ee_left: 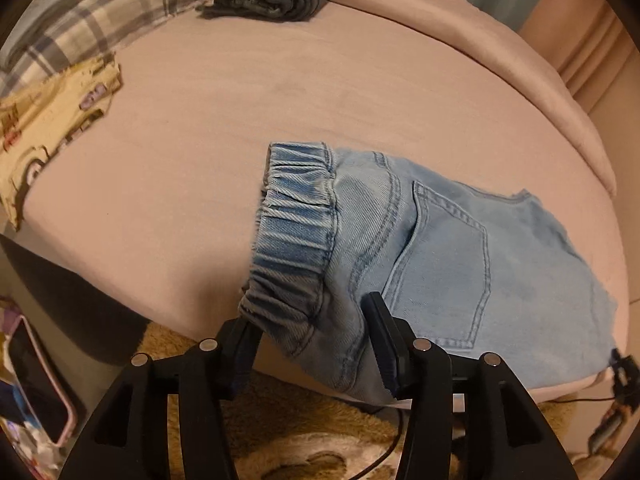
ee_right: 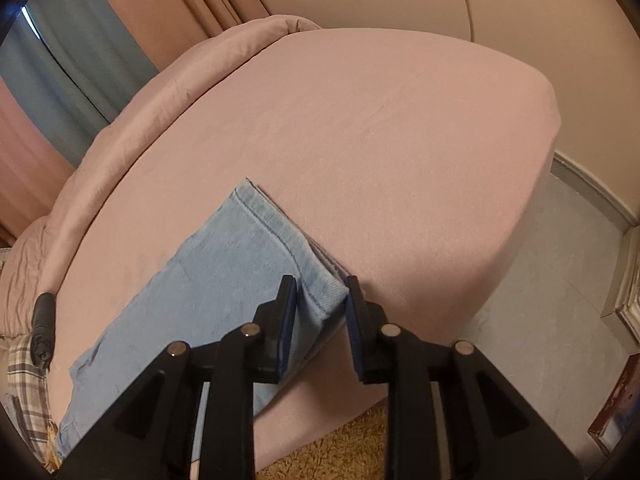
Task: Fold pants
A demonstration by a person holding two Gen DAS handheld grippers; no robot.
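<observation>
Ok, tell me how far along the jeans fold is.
Done: the jeans lie on the bed with the legs stacked, layered hems showing in the right wrist view. In hand: the left gripper is open around the waistband corner at the bed edge; the right gripper is open around the hem corner. Neither has closed yet. Left: grip both ends and fold the length over.

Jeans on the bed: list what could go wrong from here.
1. The jeans lie at the bed's near edge, waistband corner overhanging; a pull could drag them onto the rug.
2. The left gripper has its jaws wide open around the waistband, so it may close on one layer only.
3. The right gripper straddles the stacked hems; lower layers could slip out.
</observation>
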